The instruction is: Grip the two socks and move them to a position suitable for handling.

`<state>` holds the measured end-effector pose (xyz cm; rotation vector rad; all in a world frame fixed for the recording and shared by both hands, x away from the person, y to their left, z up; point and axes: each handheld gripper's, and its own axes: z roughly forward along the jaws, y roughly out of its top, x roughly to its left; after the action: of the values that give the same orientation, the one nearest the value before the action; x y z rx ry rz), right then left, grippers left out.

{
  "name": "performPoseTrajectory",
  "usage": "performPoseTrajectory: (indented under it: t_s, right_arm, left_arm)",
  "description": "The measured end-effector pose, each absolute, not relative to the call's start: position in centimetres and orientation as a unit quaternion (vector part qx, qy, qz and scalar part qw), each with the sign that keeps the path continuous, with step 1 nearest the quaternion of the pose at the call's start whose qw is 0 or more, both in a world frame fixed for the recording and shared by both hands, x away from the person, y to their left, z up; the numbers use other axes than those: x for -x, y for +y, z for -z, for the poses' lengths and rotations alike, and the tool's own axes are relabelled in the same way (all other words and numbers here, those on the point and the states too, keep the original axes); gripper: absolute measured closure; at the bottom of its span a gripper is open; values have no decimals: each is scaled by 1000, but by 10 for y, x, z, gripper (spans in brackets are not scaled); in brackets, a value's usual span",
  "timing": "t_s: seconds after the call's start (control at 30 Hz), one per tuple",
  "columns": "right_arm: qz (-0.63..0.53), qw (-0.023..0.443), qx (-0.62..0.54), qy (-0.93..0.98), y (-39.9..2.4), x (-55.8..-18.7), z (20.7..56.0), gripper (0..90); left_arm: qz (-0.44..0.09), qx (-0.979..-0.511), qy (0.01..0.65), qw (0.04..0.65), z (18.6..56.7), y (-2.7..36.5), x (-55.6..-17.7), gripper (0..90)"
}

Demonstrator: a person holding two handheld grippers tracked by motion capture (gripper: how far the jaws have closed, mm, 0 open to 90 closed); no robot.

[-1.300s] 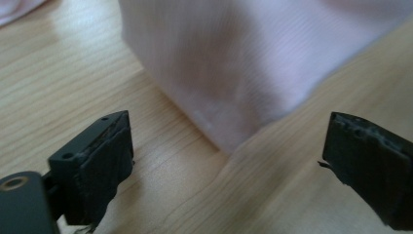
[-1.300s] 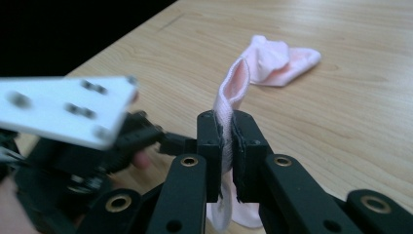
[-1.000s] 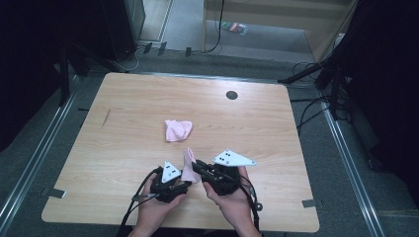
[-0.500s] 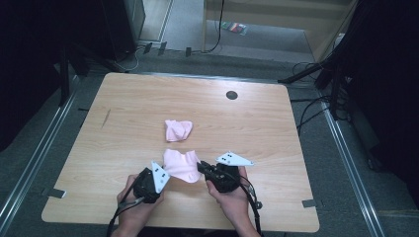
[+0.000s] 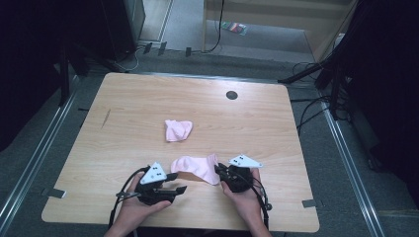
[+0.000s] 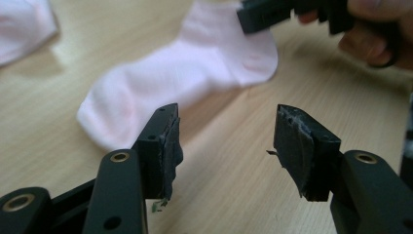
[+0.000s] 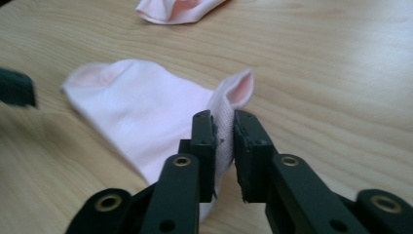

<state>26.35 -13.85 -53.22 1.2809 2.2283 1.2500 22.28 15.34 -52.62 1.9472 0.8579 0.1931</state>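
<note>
I see the pink sock (image 5: 196, 168) lying flat on the table (image 5: 296, 133) near its front edge. My right gripper (image 5: 221, 173) pinches the sock's cuff edge. My left gripper (image 5: 177, 182), jaws just opened and empty, sits just beside the toe. A second sock (image 5: 178, 130) lies beyond.

The left gripper (image 5: 179, 182) has just been opening, jaws empty and apart; the right gripper (image 5: 219, 171) pinches cloth near the table's front edge.
</note>
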Motion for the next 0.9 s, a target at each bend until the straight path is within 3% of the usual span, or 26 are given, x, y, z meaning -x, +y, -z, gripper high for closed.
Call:
performPoseTrajectory:
  t_s: [0.07,0.2,0.37,0.5,0.63,0.73,0.8,0.9]
  right_arm:
    - [-419,163,-445,774,-142,-264,530,774]
    - [-421,177,-467,757,-151,-266,527,648]
    - [-426,179,-489,740,-157,-266,526,599]
    - [-411,171,-506,739,-156,-269,535,573]
    - [-392,174,-504,750,-151,-271,544,620]
    - [-382,174,-493,762,-146,-270,547,757]
    - [-381,166,-482,771,-143,-269,547,830]
    - [-393,156,-480,769,-143,-267,544,851]
  left_arm:
    - [-76,-776,373,503,524,166,-230,437]
    - [-90,-728,462,499,530,180,-246,494]
    - [-107,-735,485,461,539,166,-261,537]
    - [-99,-750,485,439,545,155,-266,669]
    - [-100,-759,483,426,549,150,-269,747]
    - [-95,-762,477,427,549,155,-268,885]
    - [-91,-763,472,432,548,159,-267,900]
    - [-84,-752,473,452,546,169,-263,900]
